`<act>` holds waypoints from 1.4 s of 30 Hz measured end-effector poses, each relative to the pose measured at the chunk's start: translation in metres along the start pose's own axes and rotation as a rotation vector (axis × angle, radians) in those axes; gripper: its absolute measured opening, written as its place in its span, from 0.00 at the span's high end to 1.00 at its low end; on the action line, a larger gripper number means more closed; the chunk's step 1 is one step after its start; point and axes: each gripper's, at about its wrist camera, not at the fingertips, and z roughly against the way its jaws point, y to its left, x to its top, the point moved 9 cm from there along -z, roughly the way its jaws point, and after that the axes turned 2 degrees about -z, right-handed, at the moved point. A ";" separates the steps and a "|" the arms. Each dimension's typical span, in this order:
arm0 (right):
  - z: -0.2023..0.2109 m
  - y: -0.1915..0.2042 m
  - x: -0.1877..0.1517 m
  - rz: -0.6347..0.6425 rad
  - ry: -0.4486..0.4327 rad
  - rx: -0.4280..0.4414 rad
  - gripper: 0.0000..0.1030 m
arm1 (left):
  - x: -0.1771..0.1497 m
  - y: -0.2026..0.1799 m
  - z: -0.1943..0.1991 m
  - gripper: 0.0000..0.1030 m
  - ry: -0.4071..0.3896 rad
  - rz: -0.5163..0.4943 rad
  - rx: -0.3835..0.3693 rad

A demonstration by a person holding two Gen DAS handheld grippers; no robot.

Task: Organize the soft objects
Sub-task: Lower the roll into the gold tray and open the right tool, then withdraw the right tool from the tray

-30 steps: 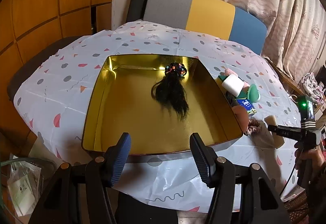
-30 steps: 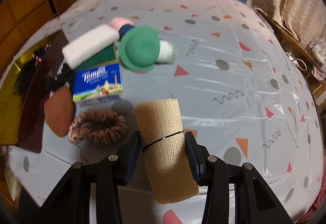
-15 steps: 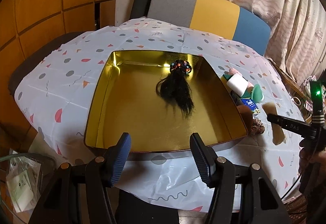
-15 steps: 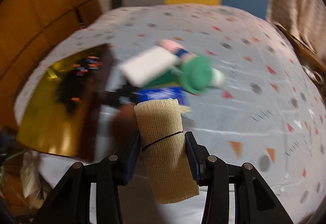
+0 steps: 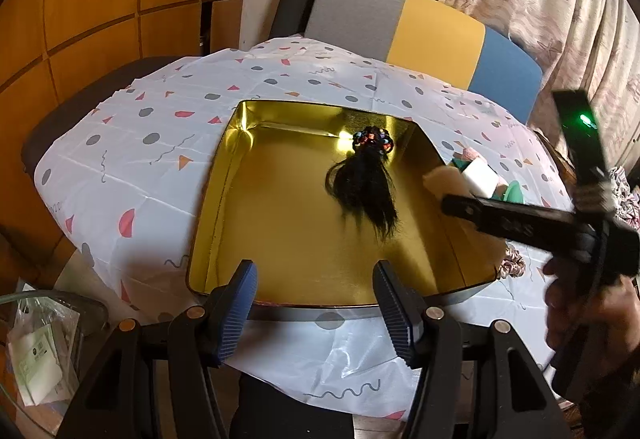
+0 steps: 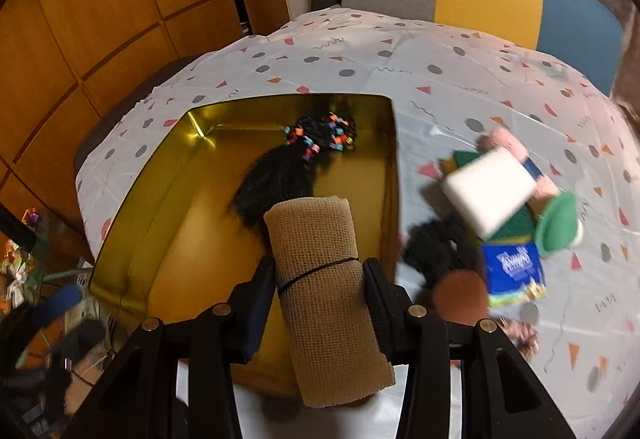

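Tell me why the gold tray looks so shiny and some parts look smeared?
Left wrist view: glare spots on the gold tray near the far wall; the right gripper is motion-smeared. Right wrist view: the white sponge and table items blur, while the held burlap roll stays sharp.

Left hand-held gripper [image 5: 314, 299] agape; right hand-held gripper [image 6: 320, 293] clamped

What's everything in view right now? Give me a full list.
tray: 1, gold, table centre
hairpiece: 1, black with coloured beads, inside tray
burlap roll: 1, tan, held over tray
sponge: 1, white, right of tray
tissue pack: 1, blue, right of tray
green hat: 1, beside sponge
scrunchie: 1, pink-brown, by tray's right corner
tablecloth: 1, white patterned
chair: 1, grey-yellow-blue, behind table
left gripper: open, empty
right gripper: shut on roll
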 end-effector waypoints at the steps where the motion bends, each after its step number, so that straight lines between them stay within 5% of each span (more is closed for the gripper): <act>1: -0.006 0.000 0.005 -0.007 0.003 -0.015 0.55 | 0.000 0.001 -0.001 0.41 0.002 0.002 0.000; 6: -0.040 -0.001 0.023 -0.007 0.032 -0.067 0.52 | -0.001 0.005 -0.006 0.41 0.016 0.006 0.003; 10: -0.047 -0.004 0.021 0.005 0.039 -0.089 0.26 | -0.002 0.009 -0.009 0.41 0.023 0.007 0.013; 18: -0.011 -0.002 0.023 -0.006 -0.077 -0.019 0.24 | 0.000 0.006 -0.009 0.41 0.024 0.000 0.027; 24: 0.025 -0.012 0.016 0.016 -0.168 -0.061 0.19 | 0.002 -0.001 -0.003 0.41 0.014 -0.017 0.021; 42: 0.071 -0.173 -0.042 -0.020 -0.139 -0.303 0.16 | 0.008 -0.060 0.000 0.41 0.032 -0.122 -0.102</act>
